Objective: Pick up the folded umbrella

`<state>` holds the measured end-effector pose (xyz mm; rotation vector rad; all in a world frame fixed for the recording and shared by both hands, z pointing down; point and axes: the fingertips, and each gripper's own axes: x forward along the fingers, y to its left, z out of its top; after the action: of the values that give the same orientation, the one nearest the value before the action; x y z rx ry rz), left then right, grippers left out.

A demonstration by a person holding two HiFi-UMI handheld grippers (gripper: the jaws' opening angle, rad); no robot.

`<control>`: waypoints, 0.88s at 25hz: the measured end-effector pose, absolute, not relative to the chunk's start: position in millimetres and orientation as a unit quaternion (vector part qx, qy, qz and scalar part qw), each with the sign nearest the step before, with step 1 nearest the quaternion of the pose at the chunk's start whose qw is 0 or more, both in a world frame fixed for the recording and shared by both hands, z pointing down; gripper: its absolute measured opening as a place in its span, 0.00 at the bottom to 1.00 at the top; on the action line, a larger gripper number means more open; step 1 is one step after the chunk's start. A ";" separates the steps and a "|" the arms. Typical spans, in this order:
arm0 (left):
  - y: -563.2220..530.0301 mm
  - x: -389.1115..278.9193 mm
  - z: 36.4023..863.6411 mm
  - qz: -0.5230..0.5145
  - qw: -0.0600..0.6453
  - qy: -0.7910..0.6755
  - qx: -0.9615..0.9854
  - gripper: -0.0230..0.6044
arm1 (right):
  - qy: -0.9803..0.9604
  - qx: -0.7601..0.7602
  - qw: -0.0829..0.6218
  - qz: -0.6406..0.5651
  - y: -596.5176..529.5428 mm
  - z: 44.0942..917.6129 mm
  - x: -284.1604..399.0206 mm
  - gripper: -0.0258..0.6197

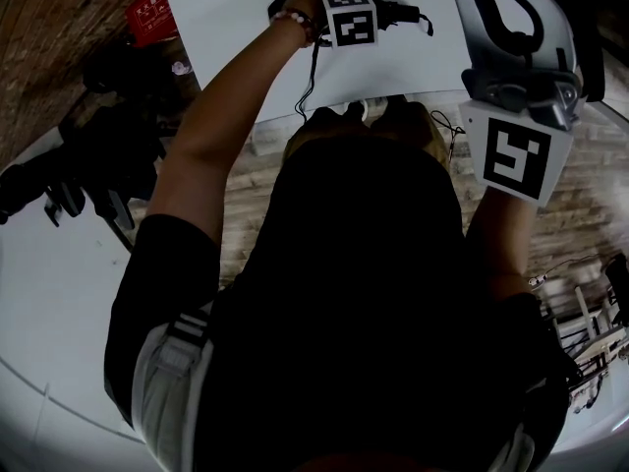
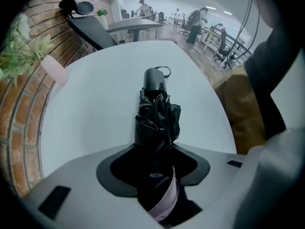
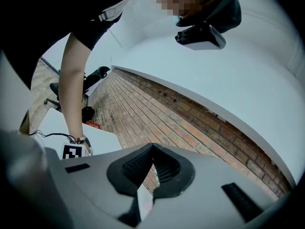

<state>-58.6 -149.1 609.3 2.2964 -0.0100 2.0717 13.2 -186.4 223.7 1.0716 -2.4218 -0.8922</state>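
L gripper (image 2: 155, 152) pointed down at the white table (image 2: 95, 104), jaws clamped round the folded umbrella (image 2: 156, 116) lying there; prob grabbed mid-bundle so it'd lift w/o tipping; R gripper (image 3: 151, 150) was closed on nothing, held aside, out of the way imo

Head view steeply down, left gripper view close over same table (image 2: 95, 109), right faces brick wall (image 3: 190, 123)
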 end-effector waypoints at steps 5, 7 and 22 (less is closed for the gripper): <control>-150.5 -63.8 595.3 0.641 0.065 -0.062 0.762 0.36 | -0.853 0.373 0.176 -0.321 -181.4 218.1 12.9 0.08; -152.8 -65.6 587.0 0.627 0.081 -0.090 0.770 0.36 | -0.853 0.374 0.171 -0.322 -180.2 214.0 12.9 0.08; -171.2 -86.3 512.4 0.565 0.084 -0.205 0.795 0.36 | -0.865 0.351 0.133 -0.333 -165.0 191.7 -8.9 0.08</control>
<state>-86.3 -171.2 512.4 2.3711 -0.6115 1.6867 -8.9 -165.0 191.7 1.0175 -2.5086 -0.9653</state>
